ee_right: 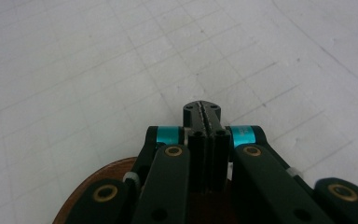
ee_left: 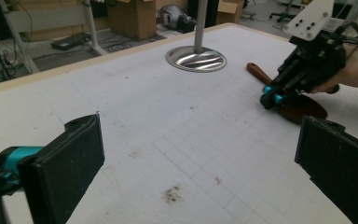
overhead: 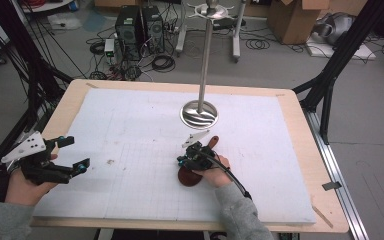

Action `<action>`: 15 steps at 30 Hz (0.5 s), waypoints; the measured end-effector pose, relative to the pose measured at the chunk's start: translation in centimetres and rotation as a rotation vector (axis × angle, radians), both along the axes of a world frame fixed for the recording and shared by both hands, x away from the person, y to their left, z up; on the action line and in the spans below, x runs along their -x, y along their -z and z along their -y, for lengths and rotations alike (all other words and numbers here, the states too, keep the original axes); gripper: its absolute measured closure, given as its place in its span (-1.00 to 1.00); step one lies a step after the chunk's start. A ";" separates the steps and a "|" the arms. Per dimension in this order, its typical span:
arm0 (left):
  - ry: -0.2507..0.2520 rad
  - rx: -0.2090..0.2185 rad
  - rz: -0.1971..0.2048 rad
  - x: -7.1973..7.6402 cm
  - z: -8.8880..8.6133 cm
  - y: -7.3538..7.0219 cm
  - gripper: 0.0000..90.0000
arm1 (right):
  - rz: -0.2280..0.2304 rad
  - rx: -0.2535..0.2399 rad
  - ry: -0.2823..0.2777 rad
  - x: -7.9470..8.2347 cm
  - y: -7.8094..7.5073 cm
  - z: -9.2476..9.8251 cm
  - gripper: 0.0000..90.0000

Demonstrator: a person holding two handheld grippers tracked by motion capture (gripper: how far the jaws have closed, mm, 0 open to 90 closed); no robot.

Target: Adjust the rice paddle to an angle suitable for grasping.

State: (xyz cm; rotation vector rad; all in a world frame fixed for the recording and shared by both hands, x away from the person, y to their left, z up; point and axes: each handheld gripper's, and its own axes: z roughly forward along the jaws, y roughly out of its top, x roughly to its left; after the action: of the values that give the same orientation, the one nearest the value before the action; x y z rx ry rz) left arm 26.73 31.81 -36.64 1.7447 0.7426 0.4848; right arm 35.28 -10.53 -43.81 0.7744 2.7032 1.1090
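Glossy brown wooden paddle (overhead: 192, 175); polished metal stand (overhead: 199, 114); matt white board (overhead: 130, 150).

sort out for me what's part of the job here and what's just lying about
In the job:
- brown wooden paddle, under the shut right hand-held gripper
- left hand-held gripper, open, over the white mat

Just about:
- metal stand with round base
- computer towers and cables on the floor
- cardboard box

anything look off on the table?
Minor only: a few small brown stains on the white mat, clearest in front of the left hand-held gripper. The right hand-held gripper is shut over the brown wooden paddle, gripping nothing. The metal stand is upright.
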 end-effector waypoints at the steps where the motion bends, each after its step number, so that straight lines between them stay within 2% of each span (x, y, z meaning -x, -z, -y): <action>1: -0.001 0.006 0.003 -0.1 0.0 -0.1 -0.96 | -0.005 0.001 -0.002 0.3 0.0 0.3 0.99; 2: 0.005 0.019 0.003 -0.2 0.0 -0.3 -0.96 | -0.002 0.000 -0.004 0.4 0.0 0.4 0.99; 7: 0.013 0.028 0.002 -0.6 0.2 -0.3 -0.96 | -0.014 -0.003 0.003 0.7 0.0 0.9 0.99; 15: 0.013 0.027 0.013 -1.4 0.6 -0.3 -0.96 | -0.024 0.005 0.011 1.4 -0.1 1.7 0.99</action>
State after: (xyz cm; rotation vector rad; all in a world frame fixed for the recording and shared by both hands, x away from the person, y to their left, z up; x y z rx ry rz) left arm 28.13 31.18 -36.30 1.7184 0.7256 0.4748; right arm 33.84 -12.25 -43.69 0.8059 2.7174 1.0977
